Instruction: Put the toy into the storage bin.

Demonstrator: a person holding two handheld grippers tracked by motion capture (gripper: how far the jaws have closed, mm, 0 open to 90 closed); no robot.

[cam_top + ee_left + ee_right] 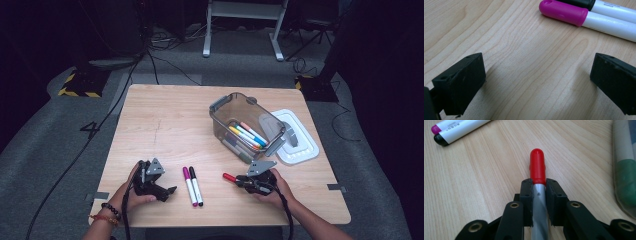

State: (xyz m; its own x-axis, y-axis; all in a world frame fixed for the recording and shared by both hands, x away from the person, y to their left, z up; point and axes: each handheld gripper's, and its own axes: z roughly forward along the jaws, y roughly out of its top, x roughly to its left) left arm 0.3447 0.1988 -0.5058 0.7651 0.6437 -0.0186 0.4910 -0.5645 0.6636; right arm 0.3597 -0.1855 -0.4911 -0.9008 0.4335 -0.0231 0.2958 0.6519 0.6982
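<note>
My right gripper (241,181) (539,185) is shut on a red-capped marker (229,177) (537,166) with a silver barrel; the red cap sticks out past the jaws, low over the table near its front edge. To its left lie a magenta-capped marker (188,185) (584,18) (459,126) and a black-capped marker (196,186) (610,6) (454,135) side by side on the wood. My left gripper (170,192) (536,82) rests open on the table just left of that pair, with bare wood between its jaws.
A clear plastic box (246,126) with grey clips holds several coloured markers at the right middle of the table (165,125). Its white lid (295,137) lies beside it on the right. The box's edge (625,167) shows at the right of the right gripper view.
</note>
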